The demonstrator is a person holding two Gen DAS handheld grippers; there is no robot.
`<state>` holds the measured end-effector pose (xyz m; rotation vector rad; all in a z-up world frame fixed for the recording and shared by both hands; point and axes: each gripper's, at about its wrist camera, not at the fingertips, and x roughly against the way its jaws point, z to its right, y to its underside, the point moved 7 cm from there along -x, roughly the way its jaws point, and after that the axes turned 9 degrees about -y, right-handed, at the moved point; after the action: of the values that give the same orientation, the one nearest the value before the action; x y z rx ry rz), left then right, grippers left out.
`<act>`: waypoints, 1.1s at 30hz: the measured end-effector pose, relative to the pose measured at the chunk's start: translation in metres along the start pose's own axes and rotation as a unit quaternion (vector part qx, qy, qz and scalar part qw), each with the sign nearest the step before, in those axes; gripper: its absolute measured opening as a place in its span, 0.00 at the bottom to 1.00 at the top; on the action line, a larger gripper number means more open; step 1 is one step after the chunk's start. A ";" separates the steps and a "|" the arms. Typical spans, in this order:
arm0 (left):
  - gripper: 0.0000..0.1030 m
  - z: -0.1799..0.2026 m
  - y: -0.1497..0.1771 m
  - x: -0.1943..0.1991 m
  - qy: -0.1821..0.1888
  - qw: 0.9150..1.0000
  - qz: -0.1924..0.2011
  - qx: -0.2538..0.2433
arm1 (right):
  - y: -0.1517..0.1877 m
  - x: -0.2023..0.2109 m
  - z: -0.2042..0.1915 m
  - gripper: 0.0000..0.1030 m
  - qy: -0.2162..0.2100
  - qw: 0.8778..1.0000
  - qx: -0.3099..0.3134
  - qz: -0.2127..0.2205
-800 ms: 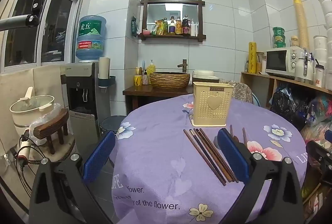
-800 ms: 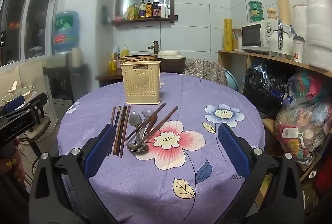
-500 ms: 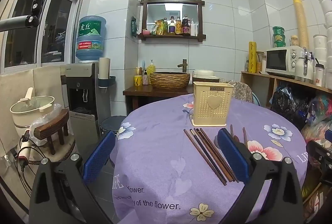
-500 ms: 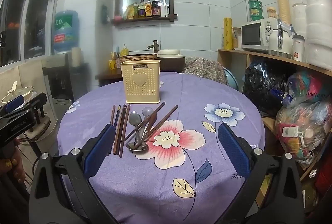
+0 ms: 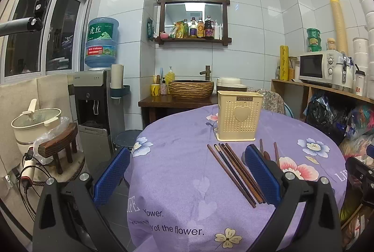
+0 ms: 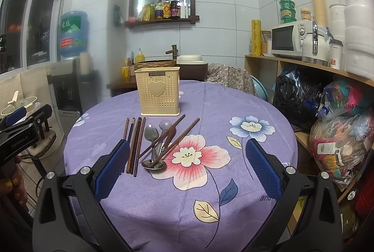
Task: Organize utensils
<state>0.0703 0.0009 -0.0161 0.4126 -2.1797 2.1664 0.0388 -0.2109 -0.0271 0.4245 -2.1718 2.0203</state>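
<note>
Left gripper (image 5: pixel 187 172): released, jaws spread wide with nothing between the blue pads; it hovers over the near left edge of the table, tilted slightly downward toward the far side.
Left gripper from the other side: in the right wrist view it shows at the far left edge (image 6: pixel 22 122), held by a hand (image 6: pixel 11 179) low in that corner.
Right gripper (image 6: pixel 187 168): released, jaws wide apart and empty; it hangs above the near part of the table, tipped a little downward, aimed at the utensil pile.
Table (image 6: pixel 233 107): round, covered in a purple cloth with printed flowers.
Utensil holder (image 6: pixel 159 94): cream, perforated, heart on its front, upright on the far middle of the table.
Chopsticks, left bundle (image 6: pixel 135 142): dark sticks lying side by side, just near of the holder, running near to far.
Chopsticks, crossed (image 6: pixel 173 137): two or three lying slantwise over the spoons, right of the bundle.
Spoons (image 6: pixel 152 135): metal ones in a loose heap under the crossed sticks, beside the pink flower.
Same bundle, left wrist view (image 5: pixel 233 172): between the pads' line of sight, close to the right pad.
</note>
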 end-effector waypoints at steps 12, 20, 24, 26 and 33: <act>0.95 0.001 0.000 0.001 0.001 1.000 0.000 -0.003 | 0.001 -0.001 0.000 0.95 0.001 1.000 0.001 -0.001; 0.95 0.001 0.000 0.001 0.001 1.000 -0.001 -0.003 | 0.001 -0.001 0.001 0.95 0.001 1.000 0.000 -0.002; 0.95 0.001 0.000 0.000 0.001 1.000 0.000 -0.003 | 0.001 -0.001 0.001 0.95 0.001 1.000 0.001 -0.001; 0.95 0.001 0.000 0.000 0.001 1.000 -0.001 -0.003 | 0.001 -0.001 0.001 0.95 0.001 1.000 0.000 -0.002; 0.95 0.002 0.000 0.000 0.000 1.000 -0.001 -0.005 | 0.001 -0.001 0.001 0.95 0.001 1.000 0.000 -0.002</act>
<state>0.0705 -0.0008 -0.0165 0.4143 -2.1884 2.1532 0.0393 -0.2120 -0.0287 0.4256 -2.1687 2.0175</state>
